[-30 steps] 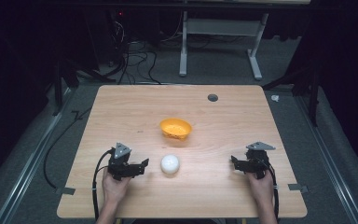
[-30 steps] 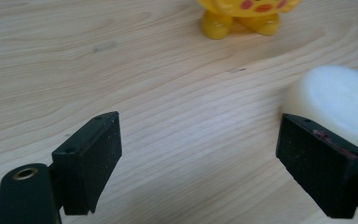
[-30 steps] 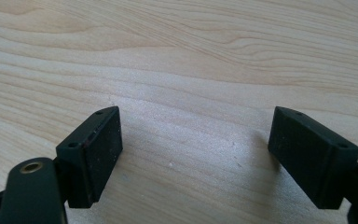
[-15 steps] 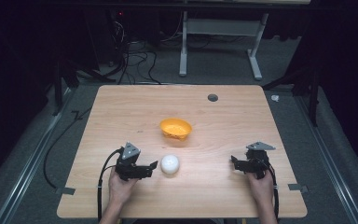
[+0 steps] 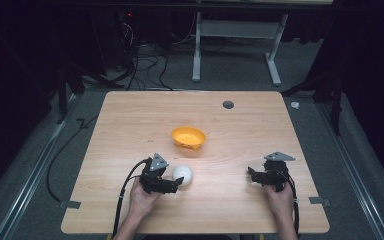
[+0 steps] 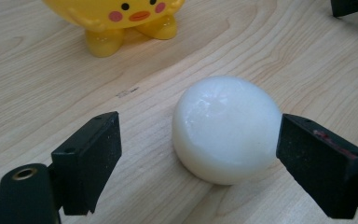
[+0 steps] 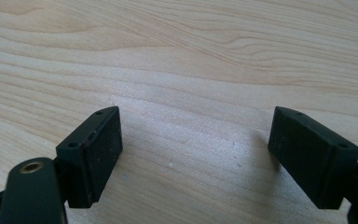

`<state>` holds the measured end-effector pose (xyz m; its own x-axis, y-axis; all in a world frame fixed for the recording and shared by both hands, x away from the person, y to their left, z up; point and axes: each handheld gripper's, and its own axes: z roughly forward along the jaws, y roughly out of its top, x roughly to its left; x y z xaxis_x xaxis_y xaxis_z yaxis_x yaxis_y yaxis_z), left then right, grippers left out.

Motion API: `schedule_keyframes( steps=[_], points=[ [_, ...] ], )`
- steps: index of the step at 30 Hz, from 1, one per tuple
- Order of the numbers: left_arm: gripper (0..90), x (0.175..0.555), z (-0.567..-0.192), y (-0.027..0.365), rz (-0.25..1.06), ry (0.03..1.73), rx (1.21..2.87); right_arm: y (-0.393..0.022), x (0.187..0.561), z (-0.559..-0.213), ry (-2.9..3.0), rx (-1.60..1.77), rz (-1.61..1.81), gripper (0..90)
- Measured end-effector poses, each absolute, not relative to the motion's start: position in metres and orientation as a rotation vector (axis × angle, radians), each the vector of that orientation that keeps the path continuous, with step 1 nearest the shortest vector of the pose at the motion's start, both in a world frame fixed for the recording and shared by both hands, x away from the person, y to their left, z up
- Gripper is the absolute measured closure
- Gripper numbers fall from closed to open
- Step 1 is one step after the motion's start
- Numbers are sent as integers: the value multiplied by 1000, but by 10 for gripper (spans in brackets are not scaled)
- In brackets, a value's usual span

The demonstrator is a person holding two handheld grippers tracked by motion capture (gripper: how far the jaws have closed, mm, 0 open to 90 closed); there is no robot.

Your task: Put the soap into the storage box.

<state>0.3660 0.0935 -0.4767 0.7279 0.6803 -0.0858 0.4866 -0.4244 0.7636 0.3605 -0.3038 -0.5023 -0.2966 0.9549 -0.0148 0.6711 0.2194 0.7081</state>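
Note:
A white rounded lump (image 5: 182, 174) (image 6: 227, 128) rests on the wooden table (image 5: 130, 115). My left gripper (image 5: 176, 183) (image 6: 205, 163) is open, its jaws wide on either side of the lump; the right-hand jaw looks close to the lump or touching it, the other stands apart. Behind the lump stands a yellow bowl (image 5: 188, 137) with a duck face and small feet (image 6: 121, 21). My right gripper (image 5: 252, 176) (image 7: 209, 158) is open near the front right, low over bare wood, with nothing between its jaws.
A small dark round hole (image 5: 228, 104) lies near the table's far edge. Cables (image 5: 145, 65) and a white desk frame (image 5: 235, 45) sit on the floor beyond the table. A black cable (image 5: 122, 200) trails from my left gripper over the front edge.
My left gripper has moved right, toward the white lump, and now brackets it. The right gripper has stayed in place.

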Motion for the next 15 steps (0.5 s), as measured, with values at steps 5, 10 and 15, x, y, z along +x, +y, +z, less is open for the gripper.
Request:
schedule_keyframes(
  steps=[5, 10, 15],
  points=[
    [145, 368, -480, 87, 284, 872, 2125, -304, 361, -502, 2048, 1497, 837, 184],
    [140, 369, -483, 81, 280, 863, 2134, -304, 360, -502, 2048, 1497, 837, 184],
    [141, 369, -486, 74, 301, 848, 2167, -304, 360, -502, 2048, 1497, 837, 183]
  ],
)
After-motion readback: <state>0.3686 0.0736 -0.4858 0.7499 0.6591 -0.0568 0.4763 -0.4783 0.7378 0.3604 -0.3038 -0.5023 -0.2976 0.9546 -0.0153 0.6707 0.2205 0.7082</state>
